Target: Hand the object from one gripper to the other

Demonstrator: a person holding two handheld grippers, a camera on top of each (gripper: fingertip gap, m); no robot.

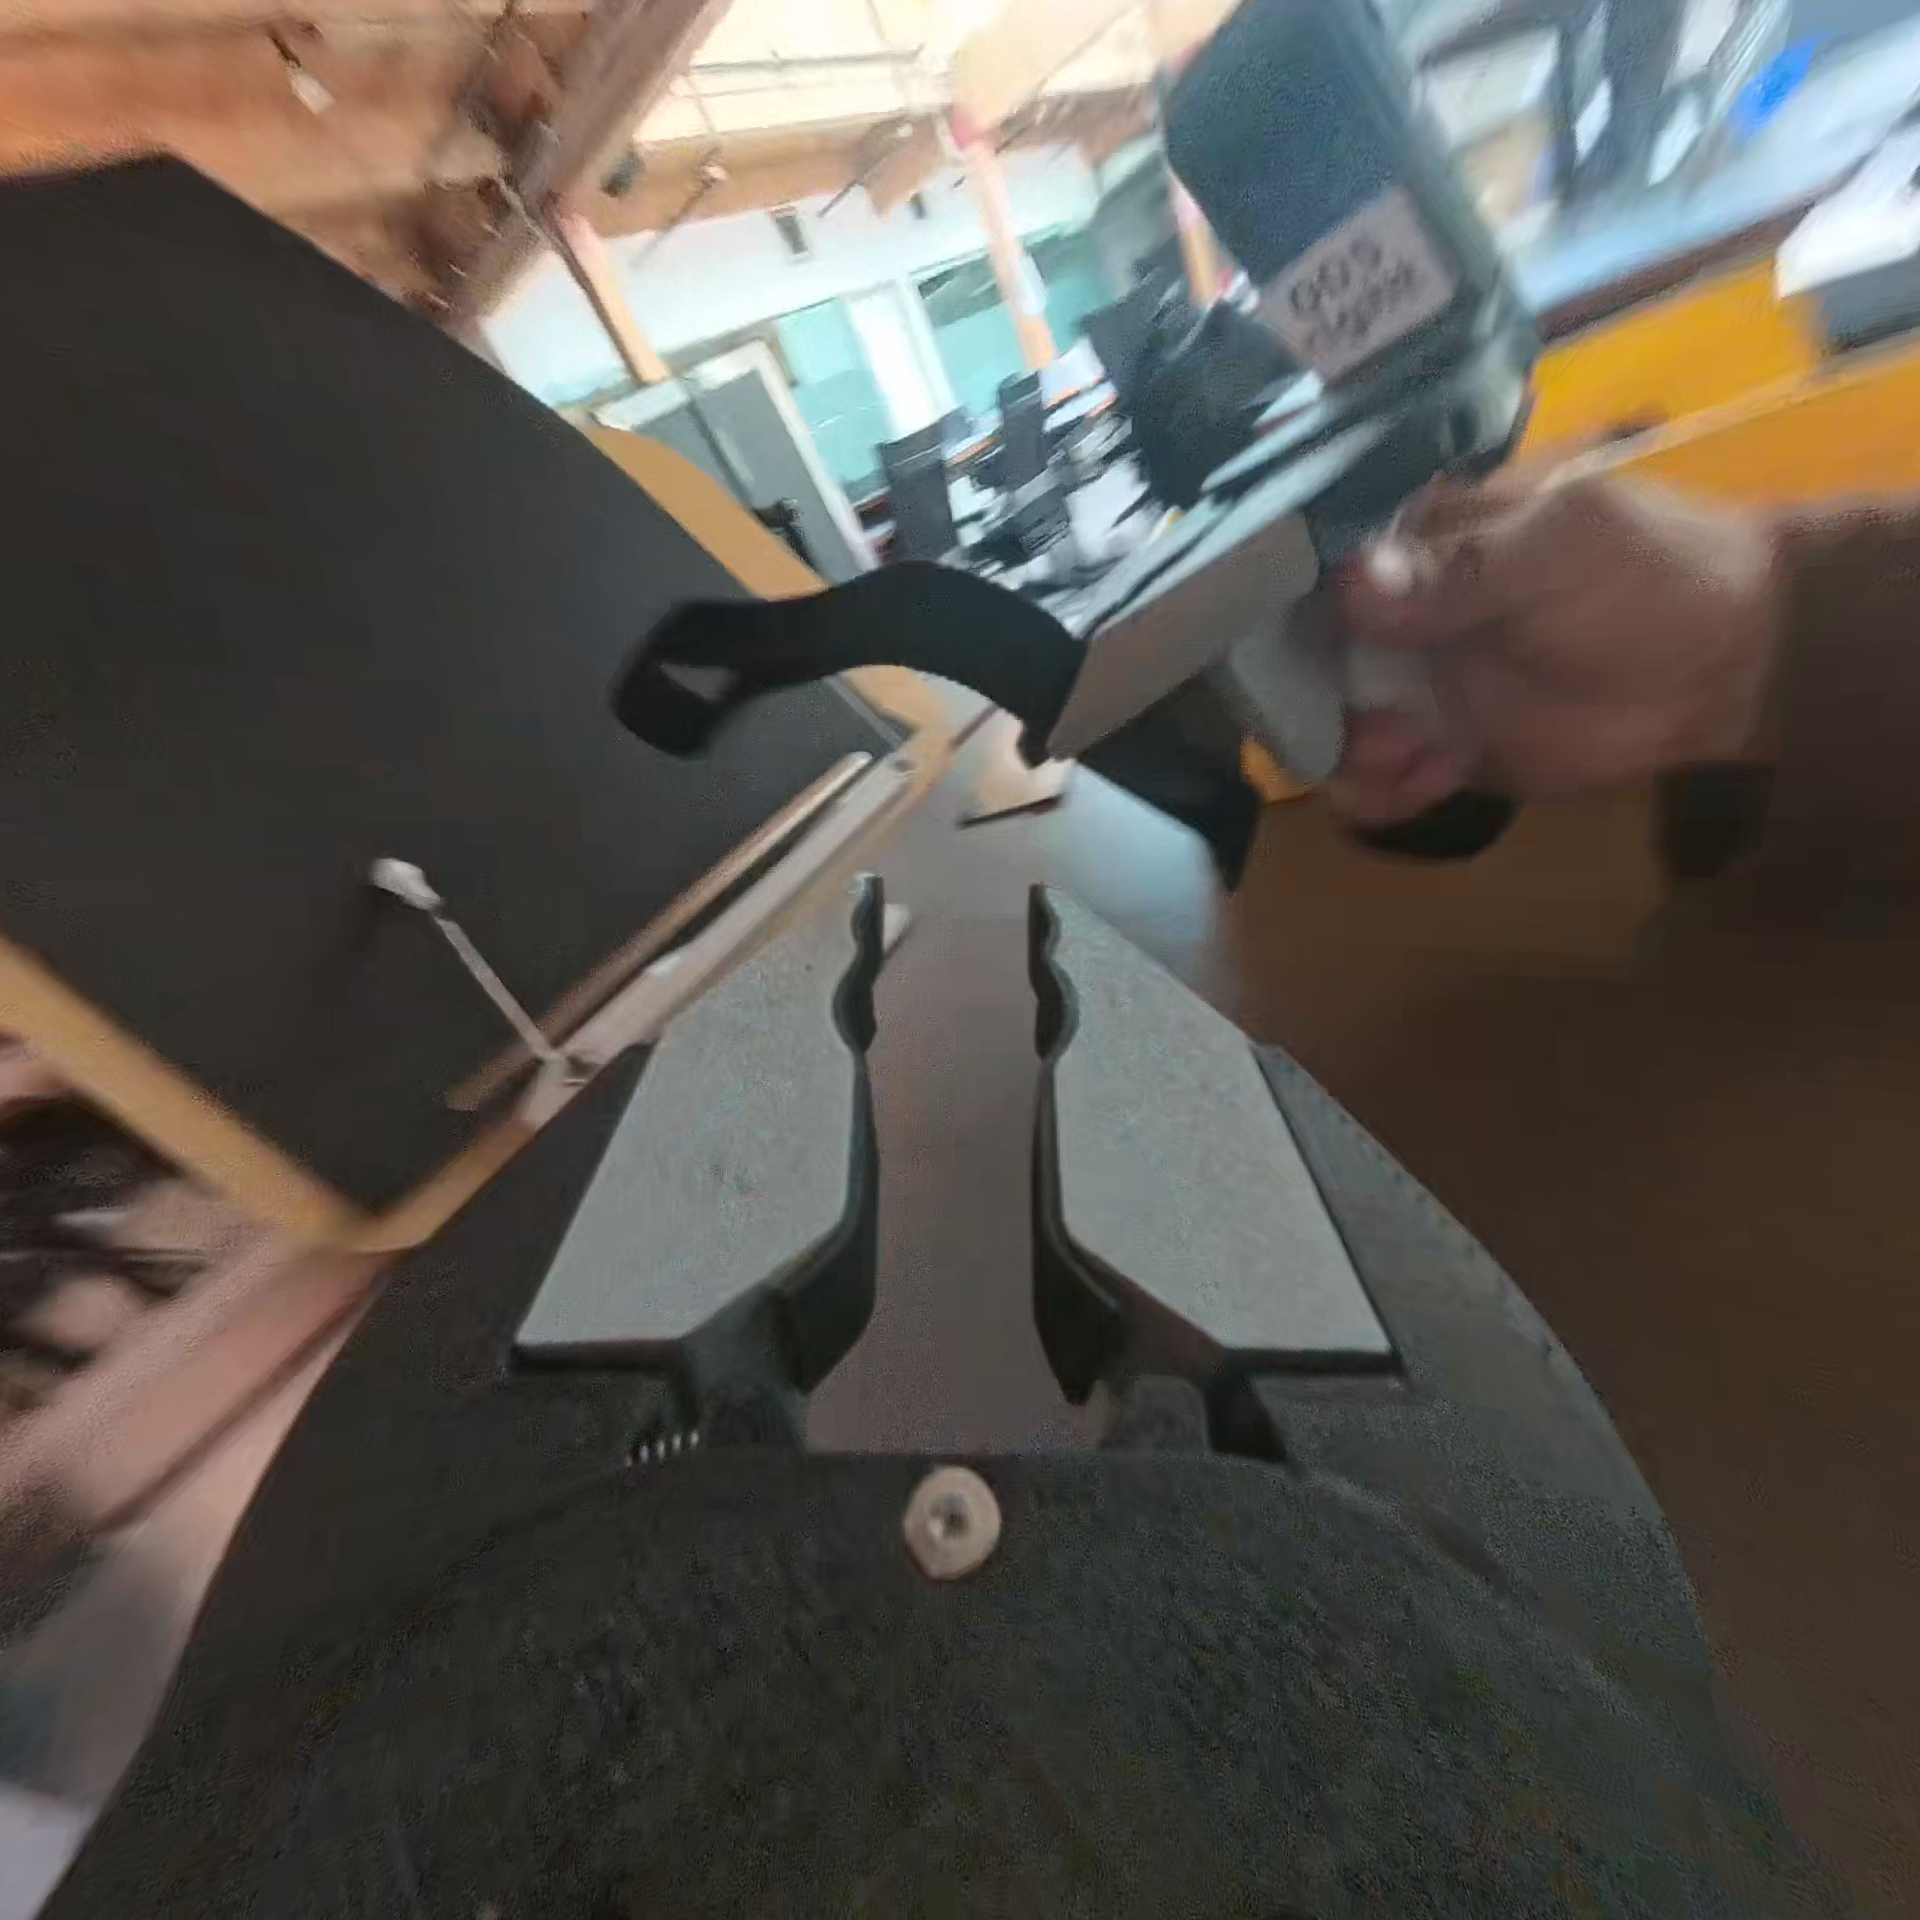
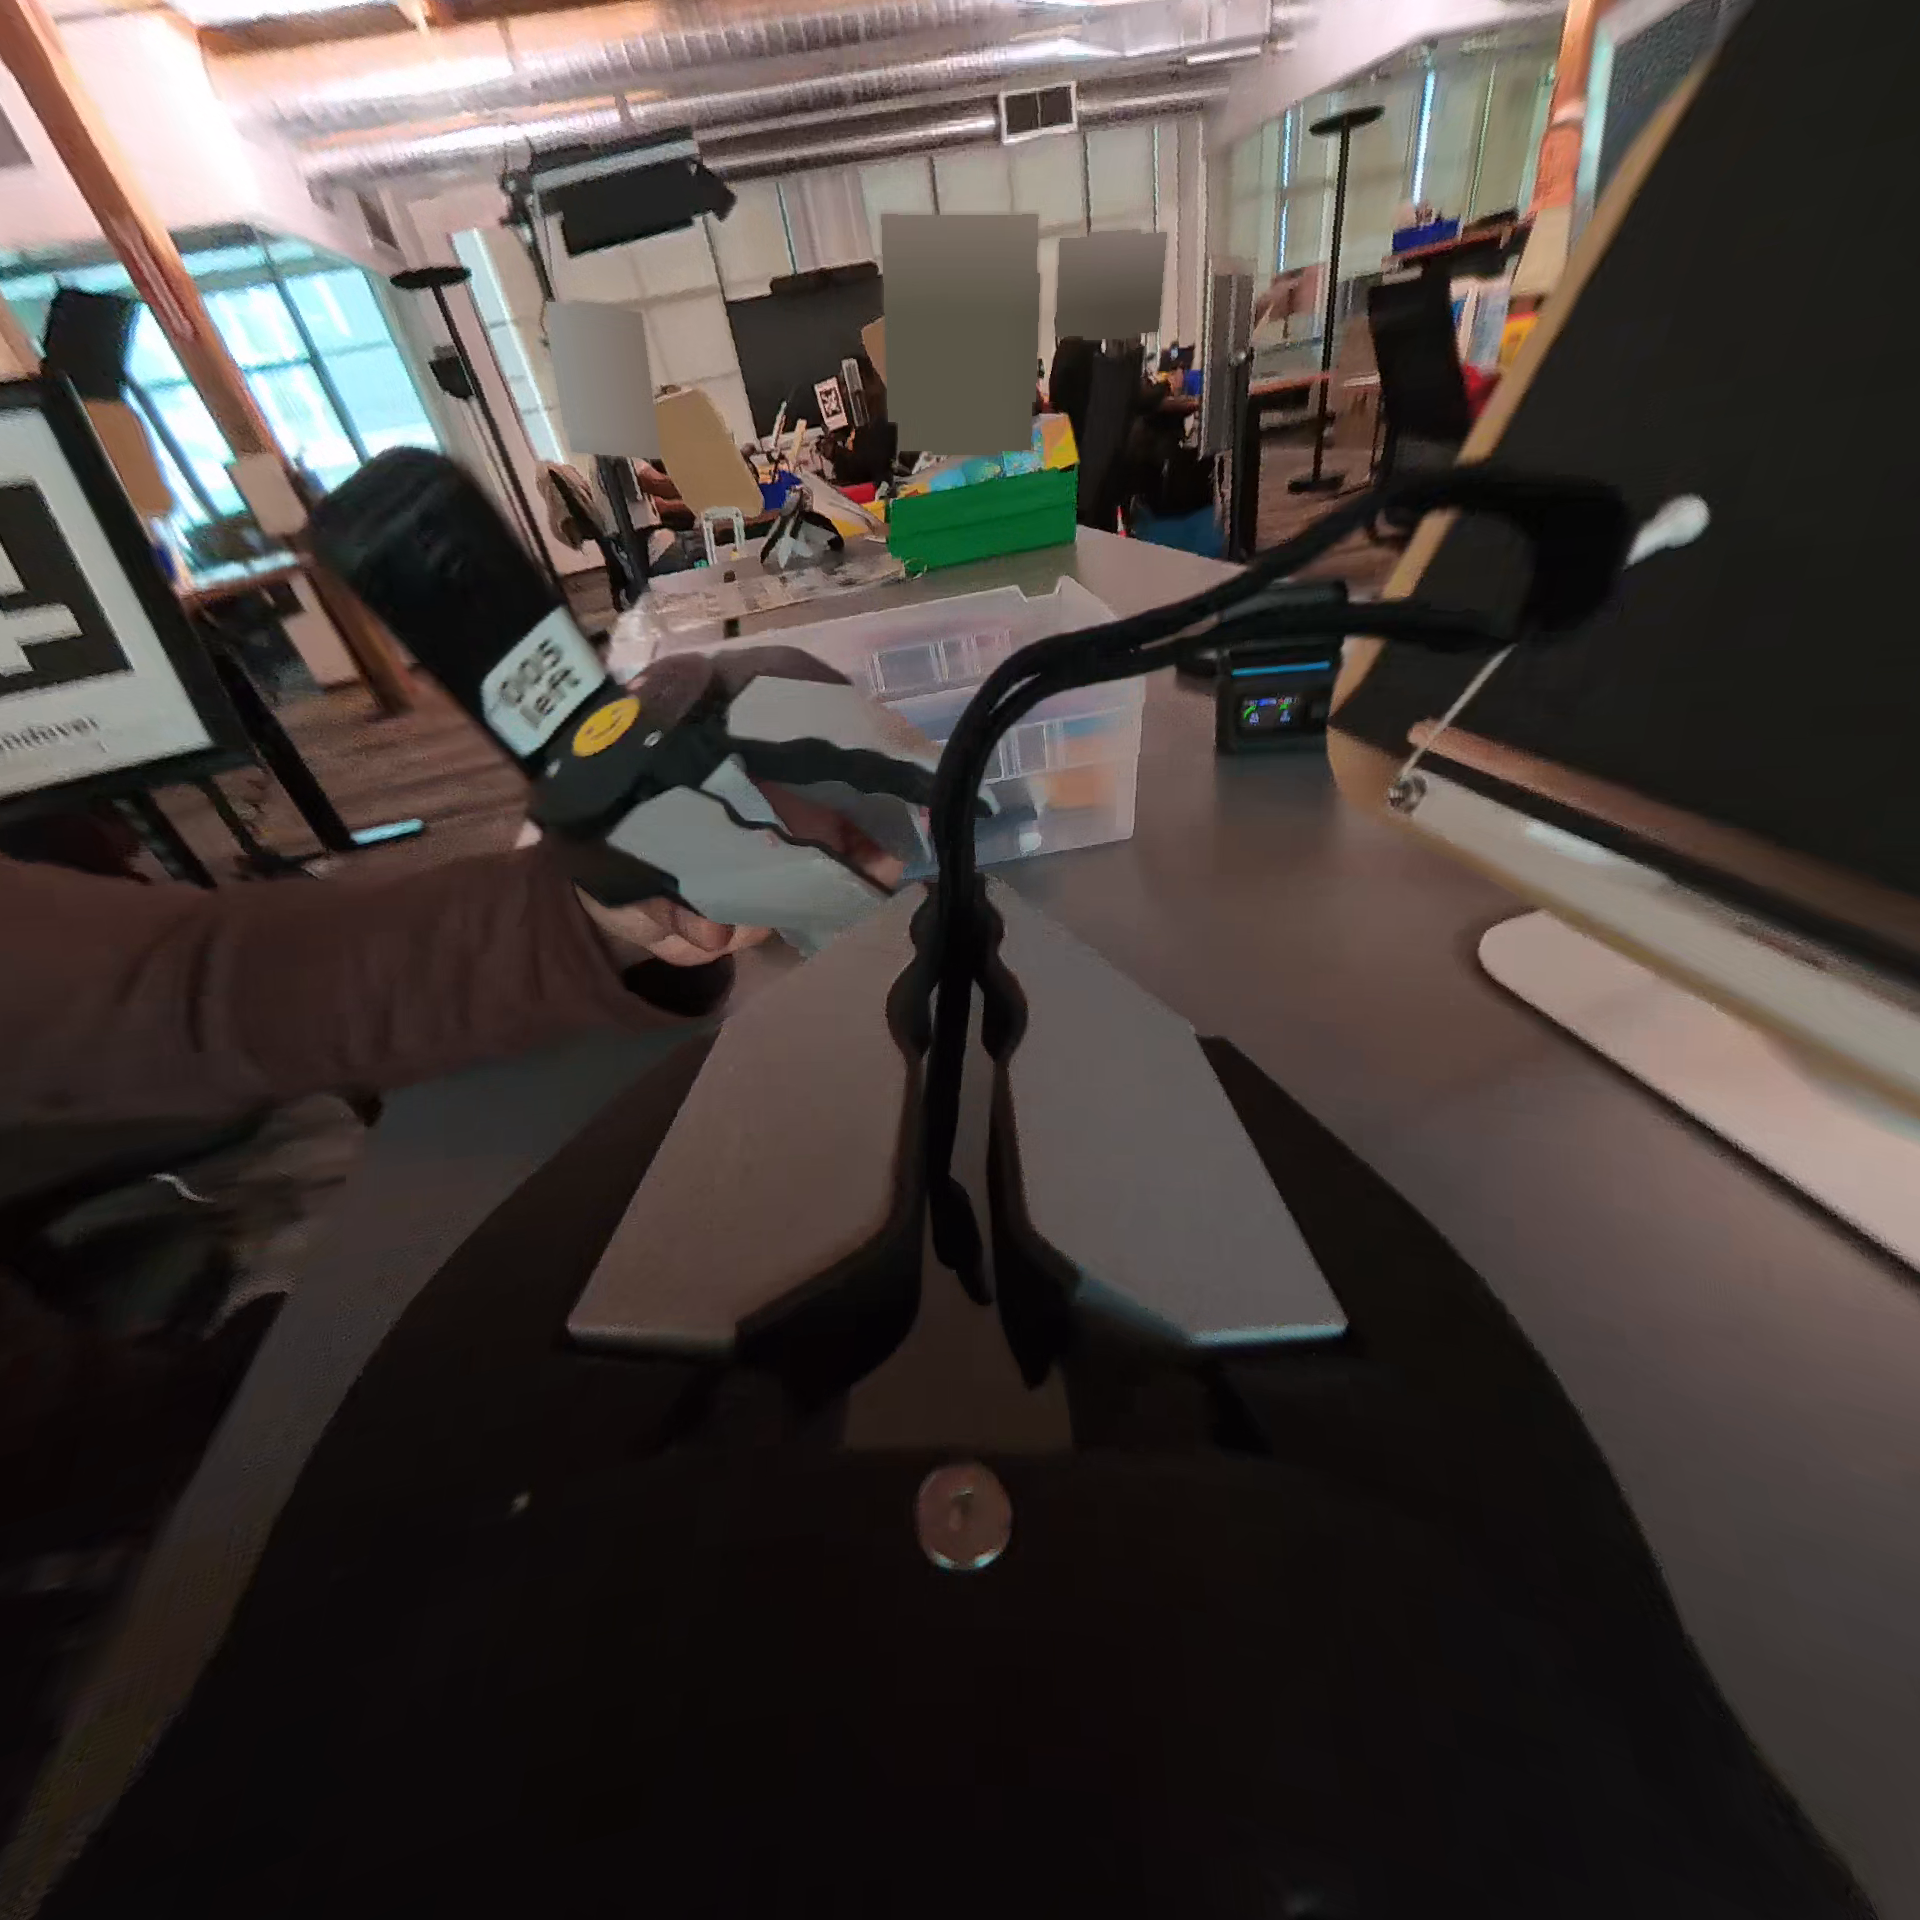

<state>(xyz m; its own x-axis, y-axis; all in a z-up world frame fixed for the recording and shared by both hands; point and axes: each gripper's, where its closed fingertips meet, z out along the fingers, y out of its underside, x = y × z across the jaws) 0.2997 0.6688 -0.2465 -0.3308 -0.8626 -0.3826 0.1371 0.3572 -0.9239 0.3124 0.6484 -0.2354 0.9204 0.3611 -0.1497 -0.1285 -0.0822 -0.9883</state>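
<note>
While the right gripper [image 2: 956,971] clamps the black strap [image 2: 1143,634] in mid-air, the left gripper [image 1: 954,935] hangs parted and empty just beside it: looks like the handover's undone.

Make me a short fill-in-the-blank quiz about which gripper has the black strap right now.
1. The black strap is clamped in the ____ gripper.
2. The left gripper has its jaws ____ with nothing between them.
3. The strap's free end forms a ____ in the air.

Missing words: right; open; loop
</note>
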